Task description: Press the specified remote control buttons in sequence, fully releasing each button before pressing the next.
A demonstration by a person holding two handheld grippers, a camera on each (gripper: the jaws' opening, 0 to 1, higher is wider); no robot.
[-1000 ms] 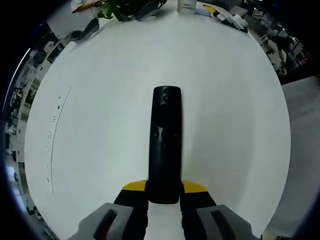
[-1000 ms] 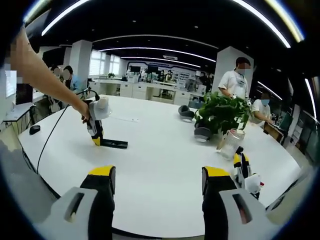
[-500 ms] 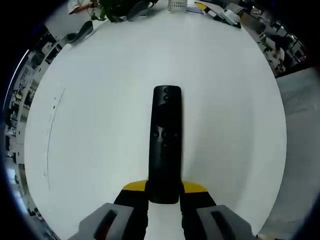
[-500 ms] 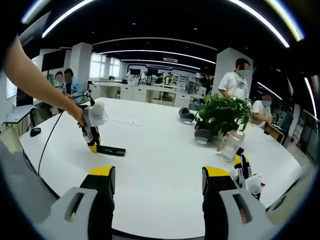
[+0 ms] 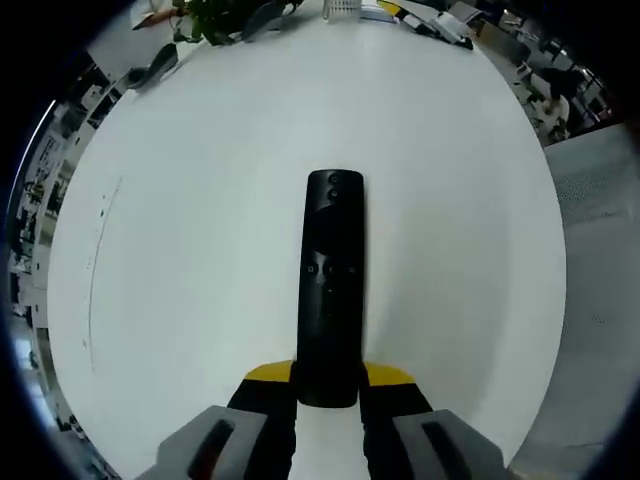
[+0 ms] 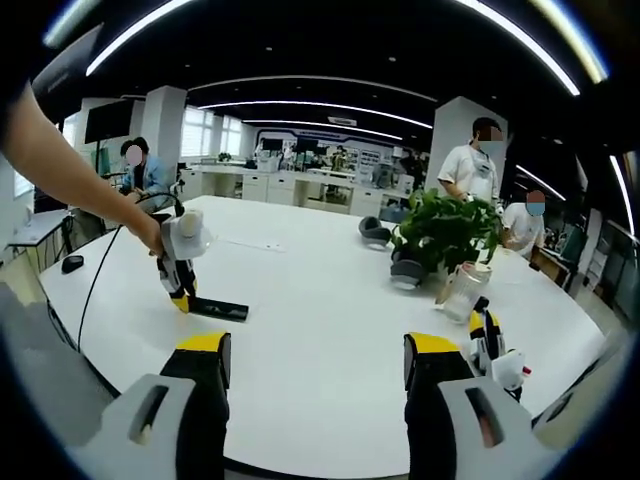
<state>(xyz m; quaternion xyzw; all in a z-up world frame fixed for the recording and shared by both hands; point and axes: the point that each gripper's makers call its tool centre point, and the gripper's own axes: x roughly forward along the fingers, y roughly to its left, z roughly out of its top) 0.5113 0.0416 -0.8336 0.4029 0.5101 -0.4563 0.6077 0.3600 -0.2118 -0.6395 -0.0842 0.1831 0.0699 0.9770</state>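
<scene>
White table (image 5: 200,200), remote (image 5: 330,280) between left jaws

both grippers (image 5: 328,395) (image 6: 315,365) had grey bodies with black, yellow-tipped jaws; a black cable (image 6: 105,270) trailed from the left one.

Slim black remote (image 5: 331,285) lies flat, buttons up, on white table (image 5: 200,200)

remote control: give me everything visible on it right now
The remote control is a slim black bar, matte plastic by the look, lying flat on the white table. A round button sits near its far end, with a small cluster of buttons around the middle. Its near end sits between the left gripper's yellow-tipped jaws, which are shut on it. In the right gripper view it lies on the table's left part, at the left gripper's tip.
</scene>
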